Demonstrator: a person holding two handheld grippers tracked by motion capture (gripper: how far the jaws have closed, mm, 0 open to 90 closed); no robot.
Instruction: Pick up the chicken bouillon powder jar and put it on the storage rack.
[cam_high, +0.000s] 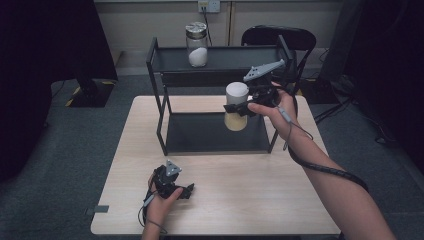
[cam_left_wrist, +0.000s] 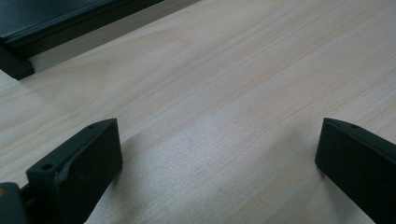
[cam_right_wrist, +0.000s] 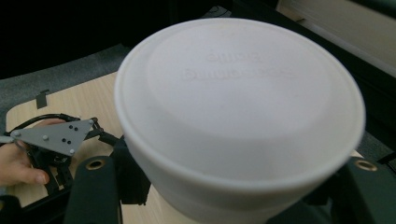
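**White-lidded jar held up in front of the rack**

My right gripper (cam_high: 240, 108) has its jaws closed against the sides of a jar (cam_high: 236, 106) with a broad white lid and a pale yellowish body. From the right gripper view the lid (cam_right_wrist: 239, 88) is a smooth, slightly domed disc with faint raised lettering I cannot read, and the black jaws press the jar just under the lid's rim on either side. I am holding it in the air, above the front part of the black rack's lower shelf (cam_high: 210, 134), lower than the top shelf.

On the rack's top shelf (cam_high: 225, 57), near its middle, stands a clear glass jar (cam_high: 197, 44) with a metal-looking lid, roughly a third full of something white.

My left gripper (cam_high: 176, 189) rests low near the front edge of the wooden table (cam_high: 260, 195), left of centre. Its jaws stand wide apart with bare wood between them, and the rack's dark base shows at the top left of that view.
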